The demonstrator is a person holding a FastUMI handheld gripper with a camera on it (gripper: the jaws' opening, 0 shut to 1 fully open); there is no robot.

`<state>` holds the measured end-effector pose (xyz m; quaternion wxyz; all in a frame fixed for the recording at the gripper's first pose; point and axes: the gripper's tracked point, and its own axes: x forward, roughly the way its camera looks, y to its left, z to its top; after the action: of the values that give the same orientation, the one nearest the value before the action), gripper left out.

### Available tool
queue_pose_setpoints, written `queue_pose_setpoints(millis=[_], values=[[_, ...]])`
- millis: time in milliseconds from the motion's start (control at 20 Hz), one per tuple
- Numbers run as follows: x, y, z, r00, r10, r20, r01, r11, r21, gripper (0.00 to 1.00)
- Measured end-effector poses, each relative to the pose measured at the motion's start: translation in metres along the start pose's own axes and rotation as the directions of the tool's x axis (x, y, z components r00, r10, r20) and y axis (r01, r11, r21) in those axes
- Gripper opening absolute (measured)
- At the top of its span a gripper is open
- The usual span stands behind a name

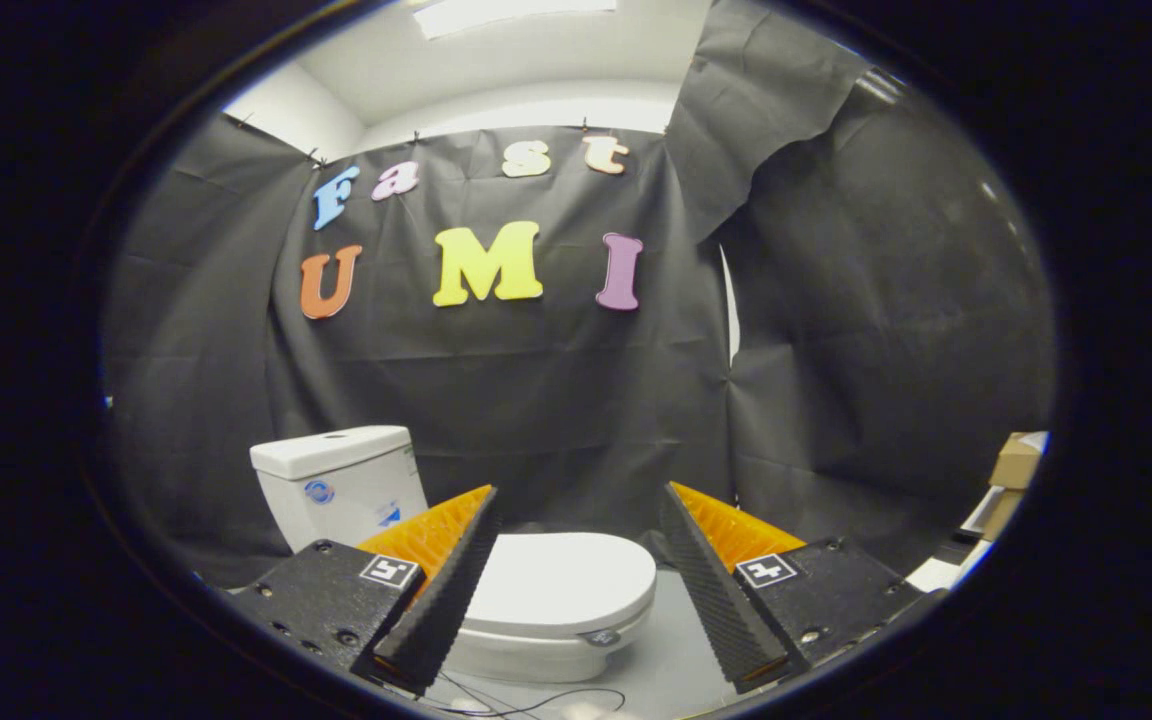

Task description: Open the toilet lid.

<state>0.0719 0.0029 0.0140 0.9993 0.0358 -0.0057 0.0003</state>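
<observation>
- Your gripper [576, 500] sits at the bottom of the frame with its two fingers spread wide apart, and nothing is held between them.
- The left finger [441, 590] slants up toward the centre from the lower left; the right finger [721, 590] mirrors it from the lower right.
- Each finger mount carries a small square marker on its top face.
- The toilet [536, 610] stands in the lower centre-left of the frame, low and ahead of your fingers.
- Its lid [561, 578] is down, lying flat over the bowl, and shows in the gap between your fingers, closer to the left one.
- The left finger overlaps the lid's left edge in the picture; you cannot tell from this view whether it touches.
- The right finger is clear of the lid, with bare floor [676, 660] between them.
- The tank [336, 485] rises behind the bowl in the lower left, beyond your left finger, its cover in place.
- A thin cable [536, 700] trails over the floor at the very bottom, in front of the bowl.
- Black cloth [556, 400] hangs behind the toilet and runs round to the right.
- Cardboard boxes [1016, 465] sit at the right edge of the frame, well apart from the toilet.
- A ceiling light [516, 15] glows at the top.
</observation>
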Motion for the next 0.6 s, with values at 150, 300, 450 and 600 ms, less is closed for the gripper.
queue_pose_setpoints(millis=[150, 300, 450, 600], values=[[0.030, -0.009, 0.000, 1.000, -0.007, 0.011, 0.007, 0.999, 0.033, 1.00], [0.062, -0.022, -0.014, 1.000, -0.012, -0.002, 0.012, 0.992, 0.126, 1.00], [0.095, -0.044, -0.047, 0.998, -0.033, -0.044, 0.042, 0.974, 0.224, 1.00], [0.113, -0.066, -0.082, 0.995, -0.053, -0.088, 0.077, 0.951, 0.299, 1.00]])
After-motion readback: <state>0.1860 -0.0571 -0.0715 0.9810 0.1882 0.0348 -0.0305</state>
